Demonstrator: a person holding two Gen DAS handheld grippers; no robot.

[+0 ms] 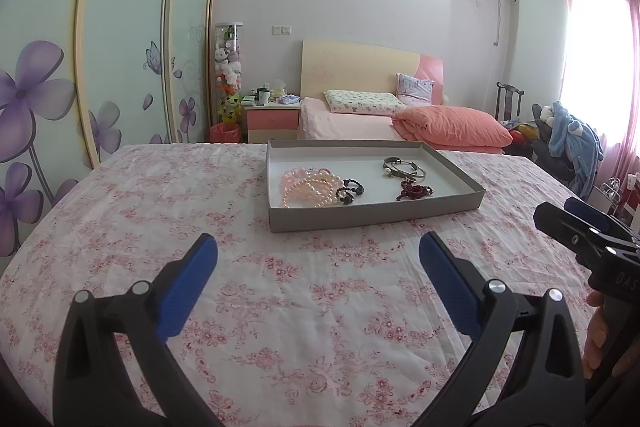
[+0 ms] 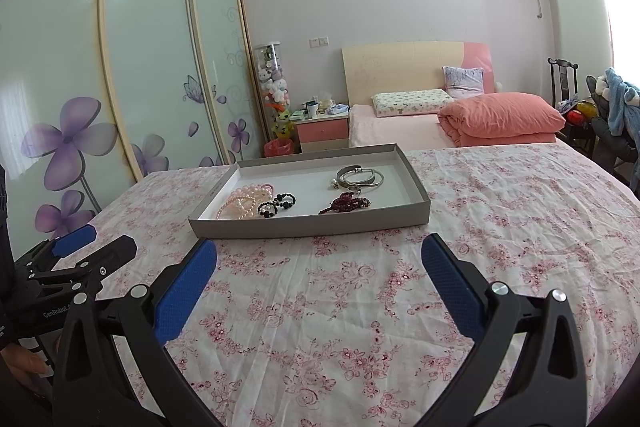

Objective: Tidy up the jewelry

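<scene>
A shallow grey box (image 1: 276,217) (image 2: 312,227) sits on the floral cloth ahead of both grippers. Inside lie pink pearl bracelets (image 1: 308,187) (image 2: 244,203), a black bead bracelet (image 1: 350,191) (image 2: 280,205), a dark red bead strand (image 1: 414,191) (image 2: 346,205) and silver bangles (image 1: 404,169) (image 2: 360,175). My left gripper (image 1: 318,259) is open and empty, short of the box's near wall. My right gripper (image 2: 320,261) is open and empty, also short of the box. Each gripper shows in the other's view, the right one (image 1: 576,231) and the left one (image 2: 92,247).
The pink floral cloth (image 1: 280,307) covers the surface around the box. Behind it stand a bed with a pink quilt (image 1: 452,127), a nightstand (image 1: 272,119), a flowered sliding wardrobe (image 1: 120,47) on the left and a chair with clothes (image 1: 568,139) on the right.
</scene>
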